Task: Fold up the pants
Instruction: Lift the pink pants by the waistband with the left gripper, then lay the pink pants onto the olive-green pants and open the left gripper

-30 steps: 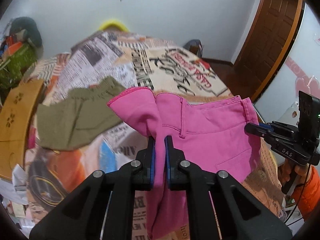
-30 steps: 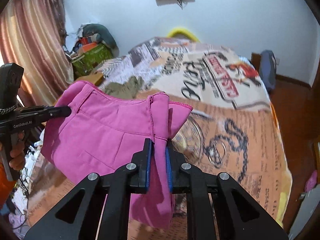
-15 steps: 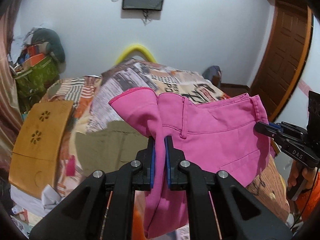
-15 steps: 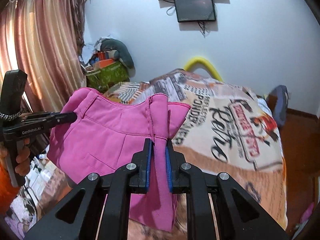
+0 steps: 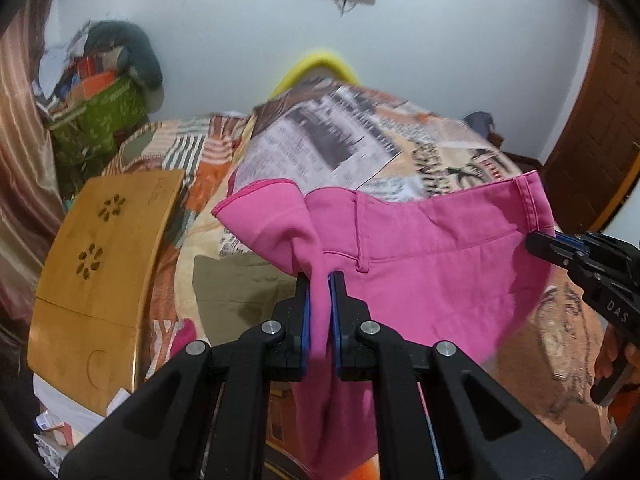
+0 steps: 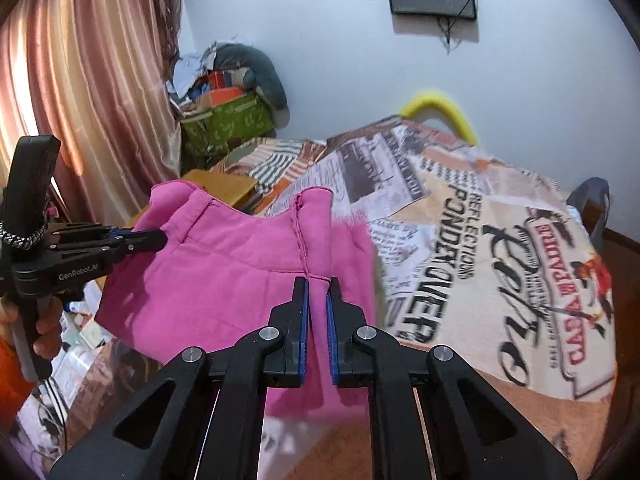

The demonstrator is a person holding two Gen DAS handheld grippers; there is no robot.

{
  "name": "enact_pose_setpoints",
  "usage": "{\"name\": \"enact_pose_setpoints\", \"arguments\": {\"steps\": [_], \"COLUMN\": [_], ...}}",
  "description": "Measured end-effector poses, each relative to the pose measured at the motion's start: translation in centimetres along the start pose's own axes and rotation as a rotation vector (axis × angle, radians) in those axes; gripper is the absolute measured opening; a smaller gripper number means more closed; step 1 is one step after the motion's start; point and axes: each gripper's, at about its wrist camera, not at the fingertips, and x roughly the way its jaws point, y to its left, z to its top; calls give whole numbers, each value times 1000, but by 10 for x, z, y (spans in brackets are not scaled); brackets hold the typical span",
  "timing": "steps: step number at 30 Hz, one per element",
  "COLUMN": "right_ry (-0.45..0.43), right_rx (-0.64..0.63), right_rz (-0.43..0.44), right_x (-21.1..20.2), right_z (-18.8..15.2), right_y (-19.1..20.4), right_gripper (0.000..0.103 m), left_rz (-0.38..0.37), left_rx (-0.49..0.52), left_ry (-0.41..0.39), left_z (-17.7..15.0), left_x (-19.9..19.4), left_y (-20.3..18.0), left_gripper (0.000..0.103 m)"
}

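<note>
Pink pants (image 5: 432,268) hang in the air between my two grippers, above the bed. My left gripper (image 5: 319,280) is shut on one end of the waistband. My right gripper (image 6: 318,284) is shut on the other end; it shows at the right of the left wrist view (image 5: 540,240). The pants (image 6: 224,280) sag between the grips and the legs hang down below the jaws. The left gripper shows at the left of the right wrist view (image 6: 156,238).
The bed (image 6: 500,248) has a newspaper-print cover. Olive green pants (image 5: 240,284) lie on it below the pink ones. A wooden board (image 5: 100,248) lies at the bed's left edge. Clutter and a green box (image 6: 228,124) stand by the curtain.
Both grippers lifted the pink pants higher and tilted up, then tipped down a little. The waistband stays stretched between them. Both grips held.
</note>
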Motion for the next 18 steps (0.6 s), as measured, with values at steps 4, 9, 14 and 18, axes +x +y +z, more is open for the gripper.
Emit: {"name": "enact_pose_setpoints", "arguments": {"steps": [4, 9, 14, 18], "right_ry": [53, 115, 199, 261], "right_rx": [1, -27, -16, -30], "right_rz": [-6, -58, -52, -28], "right_x": [40, 91, 124, 133], "right_z": [1, -2, -6, -11], "right_y": [1, -6, -19, -16], "right_gripper": [7, 7, 8, 13], "left_rz": [50, 85, 65, 75], "left_rx": [4, -2, -28, -7], "left_ry": [47, 91, 98, 112], "left_z": [-1, -3, -10, -25], "left_x": [42, 90, 109, 112], "left_y": [14, 36, 61, 68], "left_gripper": [8, 8, 9, 9]}}
